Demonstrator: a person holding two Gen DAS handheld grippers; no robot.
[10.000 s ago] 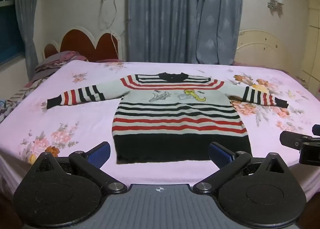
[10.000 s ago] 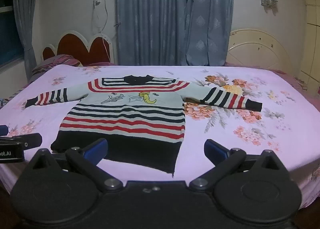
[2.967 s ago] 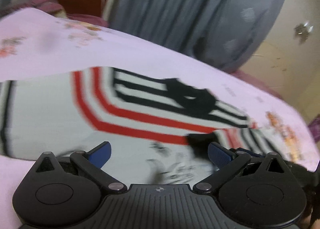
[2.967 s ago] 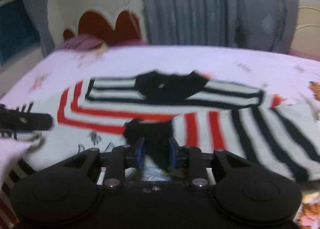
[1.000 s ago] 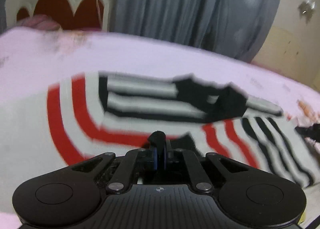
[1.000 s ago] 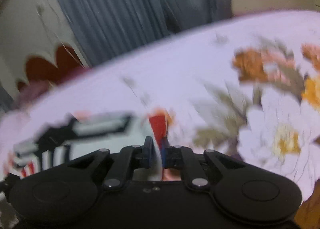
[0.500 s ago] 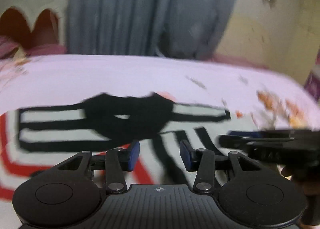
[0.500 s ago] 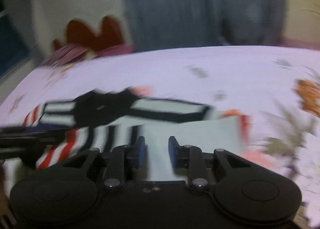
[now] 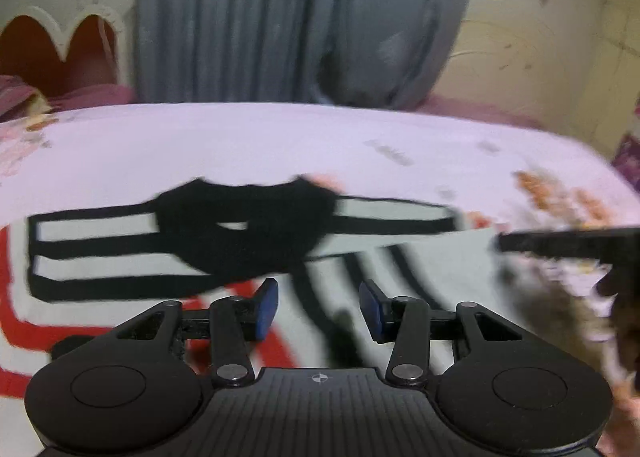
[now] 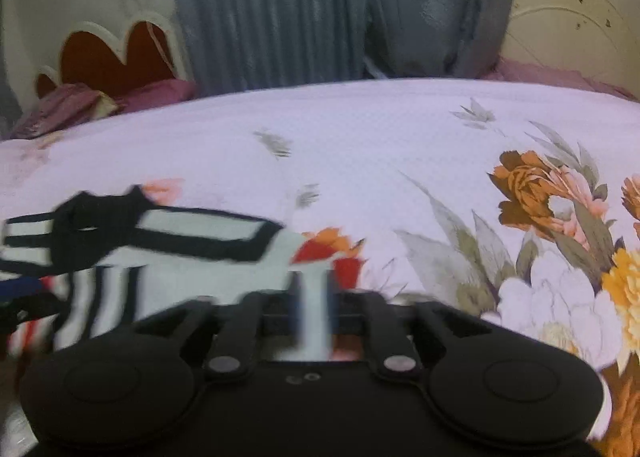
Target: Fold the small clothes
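A small striped sweater [image 9: 208,253], black, white and red with a black collar, lies on the pink floral bedspread [image 9: 280,145]. One striped sleeve is folded in across its chest. My left gripper [image 9: 318,307] is open and empty, low over the sweater just below the collar. My right gripper [image 10: 314,309] is blurred by motion at the sweater's [image 10: 192,253] right shoulder, with a narrow gap between its jaws and nothing visibly held. The right gripper also shows at the right edge of the left wrist view [image 9: 560,243].
The bedspread [image 10: 400,145] stretches to the right with large orange and white flower prints [image 10: 532,193]. A red scalloped headboard [image 10: 112,53] and pillows stand at the far left. Grey curtains [image 9: 280,17] hang behind the bed.
A second ago both grippers were shut on the sweater. Both have since opened and let go. The right gripper has swung right toward the shoulder, and the left has opened wider.
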